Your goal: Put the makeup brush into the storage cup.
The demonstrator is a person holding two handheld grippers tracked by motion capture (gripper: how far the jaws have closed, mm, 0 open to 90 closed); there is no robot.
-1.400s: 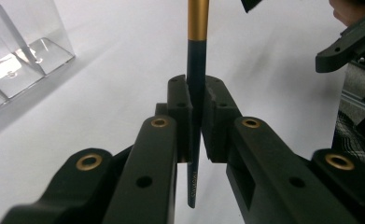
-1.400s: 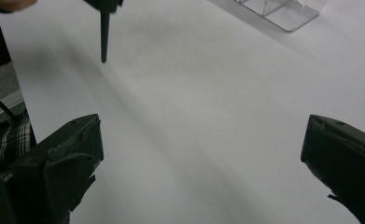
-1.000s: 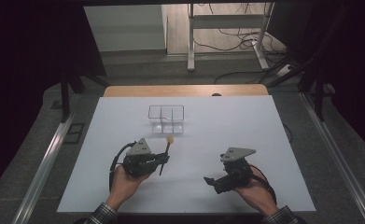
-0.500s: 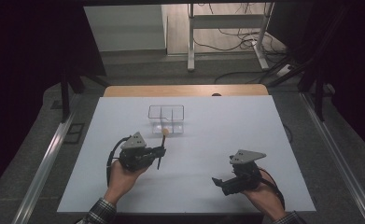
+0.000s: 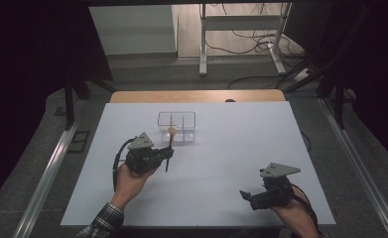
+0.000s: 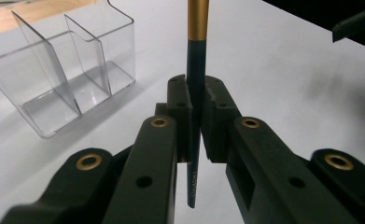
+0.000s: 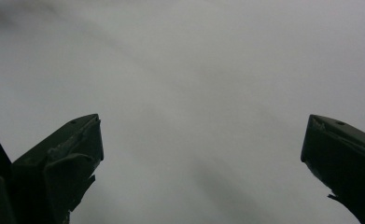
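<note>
A slim brush (image 5: pixel 171 132) with a dark handle, a gold band and a pale tip stands nearly upright in my left gripper (image 5: pixel 167 155). The jaws are shut on its handle (image 6: pixel 196 70), low down, in the left gripper view (image 6: pixel 196 88). The brush tip reaches up beside the front of a clear box with compartments (image 5: pixel 186 115), which stands just beyond and left of the jaws (image 6: pixel 68 60). My right gripper (image 5: pixel 244 195) is held low near the front right of the white sheet. Its jaws are wide open with nothing between them (image 7: pixel 201 140).
The white sheet (image 5: pixel 241 134) covers the table; a strip of wooden top (image 5: pixel 196 95) shows behind it. Metal rails run along both sides. The other gripper (image 6: pixel 357 25) shows at the top right of the left gripper view.
The left gripper has carried the brush up toward the clear box and tipped it more upright. The right gripper has drifted right, toward the front right corner.
</note>
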